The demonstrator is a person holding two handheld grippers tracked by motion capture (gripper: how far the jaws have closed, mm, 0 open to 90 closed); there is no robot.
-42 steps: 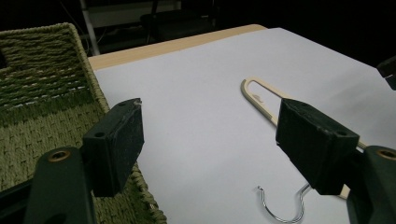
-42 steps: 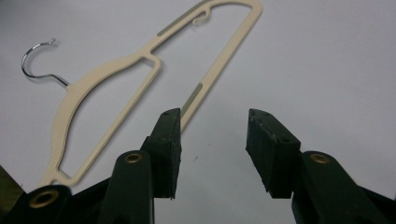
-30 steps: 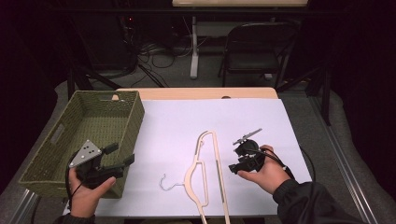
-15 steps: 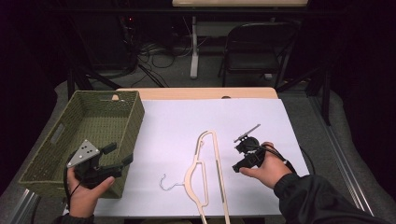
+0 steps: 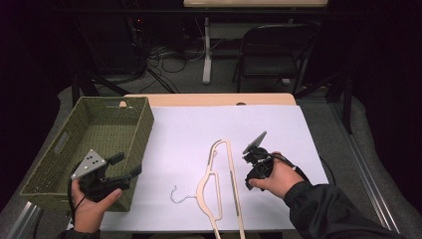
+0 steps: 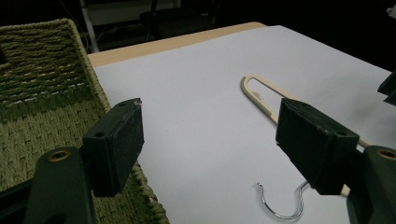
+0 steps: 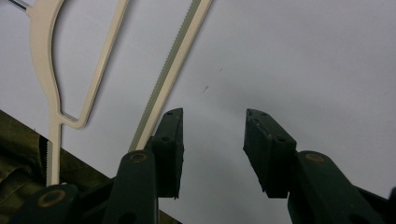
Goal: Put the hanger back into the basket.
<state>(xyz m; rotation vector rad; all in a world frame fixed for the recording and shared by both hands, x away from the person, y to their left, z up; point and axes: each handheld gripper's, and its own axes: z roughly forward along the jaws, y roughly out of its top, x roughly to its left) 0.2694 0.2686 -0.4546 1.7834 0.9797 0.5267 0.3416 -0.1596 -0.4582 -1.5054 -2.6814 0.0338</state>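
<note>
On white paper (image 5: 199, 134), slim cream hanger (image 5: 219, 184) with wire hook, woven green basket (image 5: 107, 129) alongside

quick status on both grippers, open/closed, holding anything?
Left gripper: open, holding nothing, beside the basket.
Right gripper: open, holding nothing, right next to the hanger.

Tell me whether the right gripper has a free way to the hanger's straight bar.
Probably yes. The right gripper hangs open just beside the hanger, and in the right gripper view its bar runs right past one jaw over bare white table cover, nothing between.
</note>
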